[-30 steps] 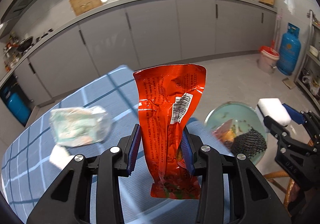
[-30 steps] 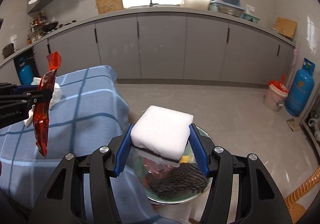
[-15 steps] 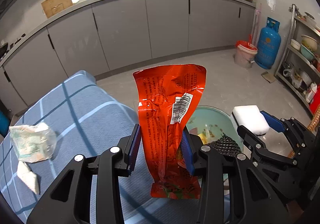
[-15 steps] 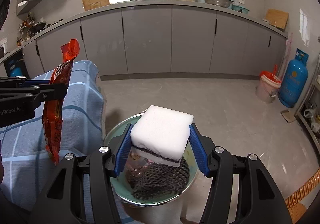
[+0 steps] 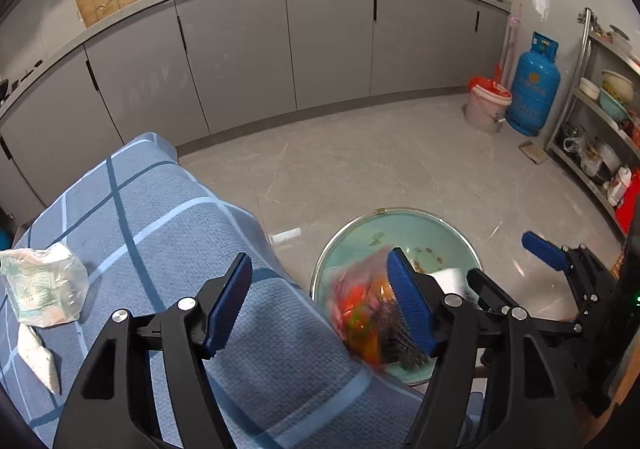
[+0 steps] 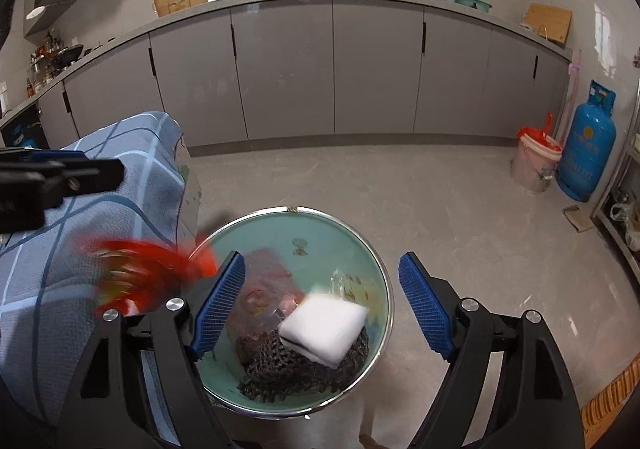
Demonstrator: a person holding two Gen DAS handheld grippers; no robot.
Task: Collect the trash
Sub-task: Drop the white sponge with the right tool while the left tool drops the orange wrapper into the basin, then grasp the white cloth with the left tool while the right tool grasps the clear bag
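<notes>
My left gripper hangs over the table's edge, its jaws opening with nothing between them. The red snack wrapper is a falling blur at the left rim of the green bowl. My right gripper is above the bowl, jaws opening and empty too. The white sponge lies in the bowl on a black mesh scrubber. In the right wrist view the wrapper streaks past the cloth's edge, below the left gripper.
The table has a blue checked cloth with a crumpled plastic bag and a white tissue on it. A pink bucket, a blue gas cylinder and a metal rack stand to the right across the grey floor.
Both grippers sank toward the bowl and opened. The red wrapper left the left gripper and is falling. The sponge dropped from the right gripper into the bowl.
</notes>
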